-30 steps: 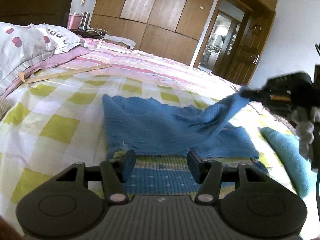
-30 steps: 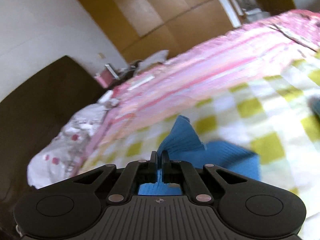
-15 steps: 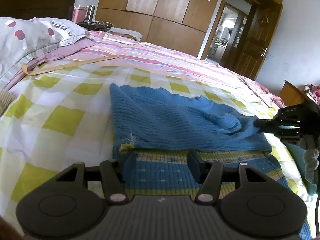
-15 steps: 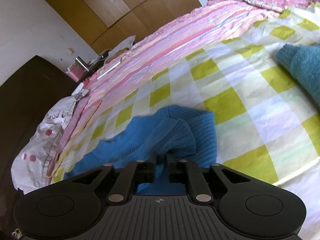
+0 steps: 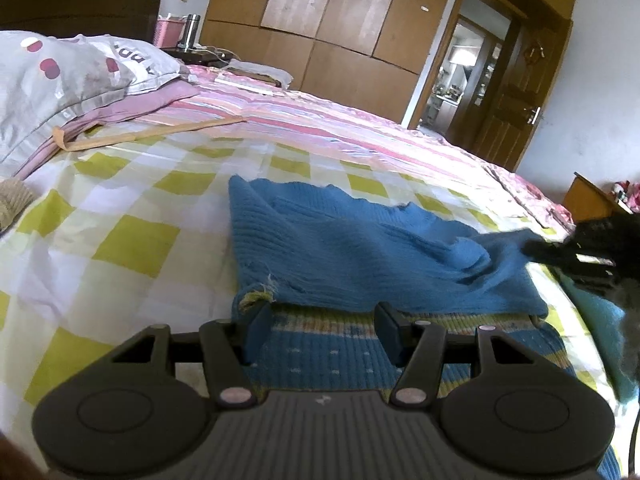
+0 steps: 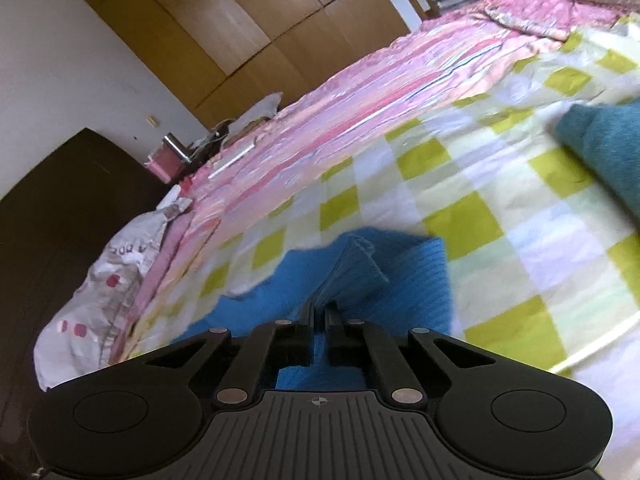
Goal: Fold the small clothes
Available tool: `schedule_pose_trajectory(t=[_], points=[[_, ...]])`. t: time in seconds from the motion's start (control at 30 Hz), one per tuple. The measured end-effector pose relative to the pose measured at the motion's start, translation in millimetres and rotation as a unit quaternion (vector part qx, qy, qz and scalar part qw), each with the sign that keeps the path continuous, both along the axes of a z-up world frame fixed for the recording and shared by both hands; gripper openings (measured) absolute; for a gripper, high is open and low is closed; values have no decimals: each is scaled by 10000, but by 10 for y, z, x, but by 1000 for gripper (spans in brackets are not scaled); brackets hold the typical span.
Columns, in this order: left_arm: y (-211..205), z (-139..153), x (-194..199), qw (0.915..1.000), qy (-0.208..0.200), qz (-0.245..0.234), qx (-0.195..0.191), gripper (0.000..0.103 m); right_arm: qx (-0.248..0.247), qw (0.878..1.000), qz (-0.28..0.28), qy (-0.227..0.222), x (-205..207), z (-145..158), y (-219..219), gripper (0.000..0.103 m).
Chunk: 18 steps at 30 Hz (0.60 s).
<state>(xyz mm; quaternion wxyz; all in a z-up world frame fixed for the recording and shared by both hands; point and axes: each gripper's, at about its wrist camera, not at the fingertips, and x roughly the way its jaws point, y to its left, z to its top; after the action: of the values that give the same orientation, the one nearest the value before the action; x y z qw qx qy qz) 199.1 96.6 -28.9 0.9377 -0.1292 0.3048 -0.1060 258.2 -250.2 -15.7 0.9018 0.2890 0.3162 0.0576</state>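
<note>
My left tongs [image 5: 322,322] gape wide and hold nothing, poised over the sweater's [image 5: 344,248] striped near hem, which lies straight ahead on the bed [image 5: 120,240]. The sweater's long axis runs crosswise, left to right. My right tongs [image 6: 319,314] are pinched on its blue sleeve at the right end, so I judge the right hand leads the fold.

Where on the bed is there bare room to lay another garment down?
Free: the checked sheet between the blue sweater and the pillow, and the patch between the sweater and the teal garment. Crowded: the sweater's right edge, where the right gripper pinches it, and near the open left gripper.
</note>
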Motion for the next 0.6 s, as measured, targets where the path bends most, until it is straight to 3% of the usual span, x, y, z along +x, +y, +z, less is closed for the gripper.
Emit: schedule_pose_trajectory(t=[0.07, 0.17, 0.4, 0.6], points=[[8, -15, 23, 10000, 54, 39, 0, 61, -344, 9992, -35, 197, -8, -50, 3, 12], [10, -41, 44, 9997, 145, 136, 109, 61, -576, 9974, -84, 418, -46, -76, -23, 12], [16, -47, 50, 9994, 162, 255, 158, 61, -1300, 9915, 31, -10, -224, 185, -9, 12], [-22, 5, 41, 9989, -110, 313, 342, 61, -1752, 9795, 975, -174, 47, 220, 383, 12]])
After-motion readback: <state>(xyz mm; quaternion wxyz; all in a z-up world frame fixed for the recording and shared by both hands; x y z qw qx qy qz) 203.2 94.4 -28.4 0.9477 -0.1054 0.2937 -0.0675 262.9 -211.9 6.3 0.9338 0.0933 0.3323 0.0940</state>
